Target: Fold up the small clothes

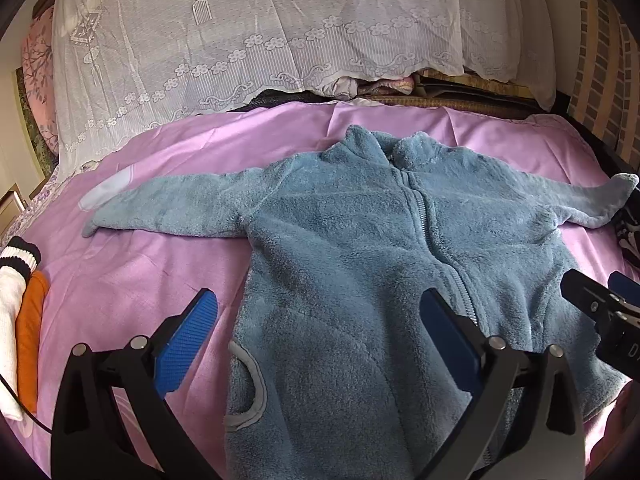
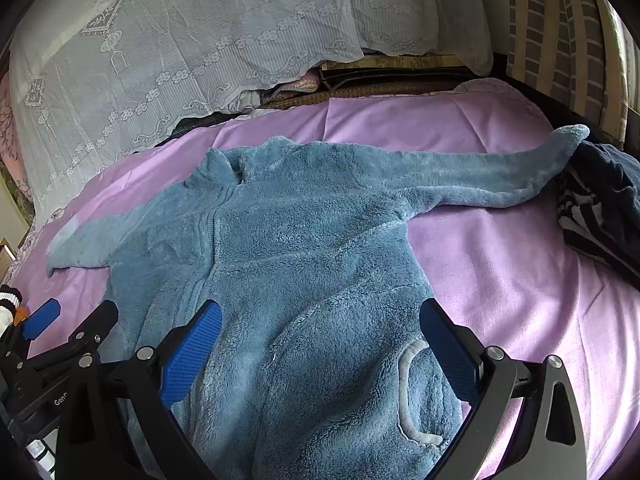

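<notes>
I see the blue fleece zip-up jacket [image 1: 360, 248] lying flat, front side up, on the lilac bed cover [image 1: 160, 272], with both sleeves spread out toward 9 and 3 o'clock. My left claw [image 1: 318, 344] is wide open and holds nothing; it hangs over the lower hem, near the grey-edged pocket [image 1: 250, 388]. My right claw [image 2: 320, 350] is also wide open and empty, over the other pocket. At 9 o'clock in the left view are folded white and orange clothes [image 1: 24, 340]; a dark striped garment [image 2: 596, 208] lies at 3 o'clock in the right view.
</notes>
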`<state>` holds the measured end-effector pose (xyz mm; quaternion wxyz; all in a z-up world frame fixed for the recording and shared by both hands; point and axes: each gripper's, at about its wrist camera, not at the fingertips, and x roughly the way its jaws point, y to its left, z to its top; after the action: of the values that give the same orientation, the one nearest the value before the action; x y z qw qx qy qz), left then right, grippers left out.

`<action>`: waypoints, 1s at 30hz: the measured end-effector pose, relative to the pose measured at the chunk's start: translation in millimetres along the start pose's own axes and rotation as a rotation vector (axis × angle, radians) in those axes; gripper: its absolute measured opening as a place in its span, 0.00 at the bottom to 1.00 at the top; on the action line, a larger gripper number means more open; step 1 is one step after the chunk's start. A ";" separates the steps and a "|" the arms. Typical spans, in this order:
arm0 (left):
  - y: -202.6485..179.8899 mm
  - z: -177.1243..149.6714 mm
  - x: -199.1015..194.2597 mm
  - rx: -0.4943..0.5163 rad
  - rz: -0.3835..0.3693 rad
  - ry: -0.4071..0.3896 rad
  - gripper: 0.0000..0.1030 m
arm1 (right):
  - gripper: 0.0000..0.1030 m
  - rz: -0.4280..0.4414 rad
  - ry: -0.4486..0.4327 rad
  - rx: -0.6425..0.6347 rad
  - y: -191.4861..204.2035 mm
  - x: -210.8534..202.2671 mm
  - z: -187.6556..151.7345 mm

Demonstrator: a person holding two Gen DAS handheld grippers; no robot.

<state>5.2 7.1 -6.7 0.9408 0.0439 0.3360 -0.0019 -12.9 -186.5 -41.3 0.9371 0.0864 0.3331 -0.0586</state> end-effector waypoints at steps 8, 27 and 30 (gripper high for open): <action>0.2 0.5 -0.1 -0.001 0.000 0.000 0.96 | 0.97 0.001 0.001 -0.001 1.1 -0.1 0.1; 1.3 0.2 -0.2 -0.002 -0.001 -0.001 0.96 | 0.97 0.003 0.000 0.006 1.3 -0.7 0.0; 1.5 0.4 -0.4 -0.001 0.000 -0.001 0.96 | 0.97 0.004 0.000 0.006 1.0 -1.1 0.2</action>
<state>5.2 8.5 -6.0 0.9411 0.0432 0.3355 -0.0018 -13.5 -185.5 -40.3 0.9370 0.0900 0.3326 -0.0576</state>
